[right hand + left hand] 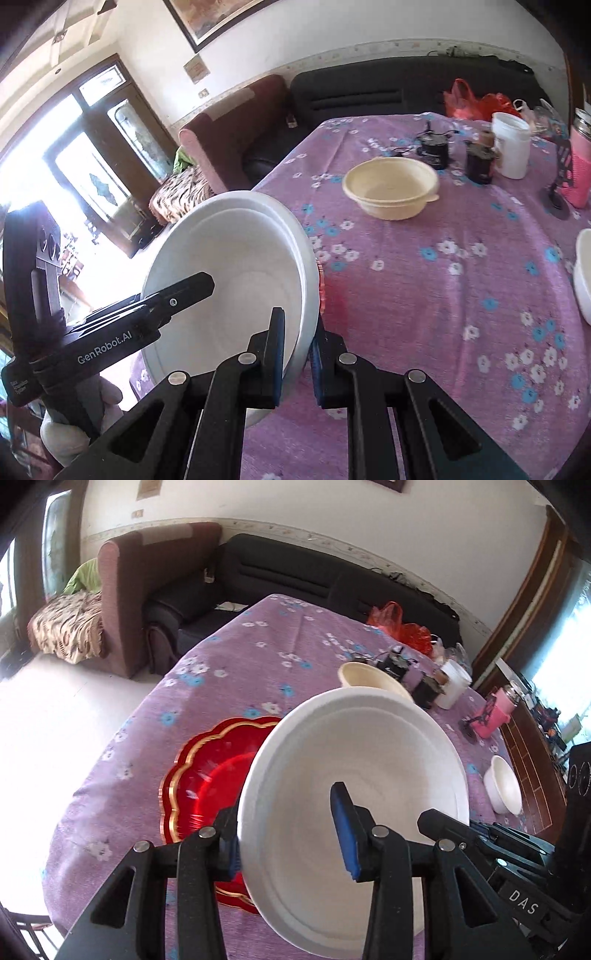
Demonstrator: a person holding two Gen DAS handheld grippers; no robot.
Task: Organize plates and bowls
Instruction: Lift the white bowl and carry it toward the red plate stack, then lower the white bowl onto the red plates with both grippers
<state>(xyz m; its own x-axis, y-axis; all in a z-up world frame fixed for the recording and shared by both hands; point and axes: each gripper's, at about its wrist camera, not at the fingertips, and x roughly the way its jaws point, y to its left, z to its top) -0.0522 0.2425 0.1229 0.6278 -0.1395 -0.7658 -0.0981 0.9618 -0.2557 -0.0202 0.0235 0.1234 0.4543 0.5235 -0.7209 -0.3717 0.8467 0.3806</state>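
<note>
A large white bowl [351,775] is held tilted above the purple flowered tablecloth by both grippers. My left gripper [291,834] is shut on its near rim, one finger inside and one outside. My right gripper [295,354] is shut on the opposite rim of the same white bowl [236,280]. A red scalloped plate with gold trim [210,779] lies on the table under and left of the bowl. A cream bowl [391,188] sits farther back, also in the left wrist view [369,679]. A small white bowl [502,786] sits at the right.
At the table's far side stand a white tub [511,146], dark small devices [432,146], a pink bottle [580,173] and a red plastic bag [476,99]. A black sofa [295,572] and a maroon armchair [147,590] stand behind the table.
</note>
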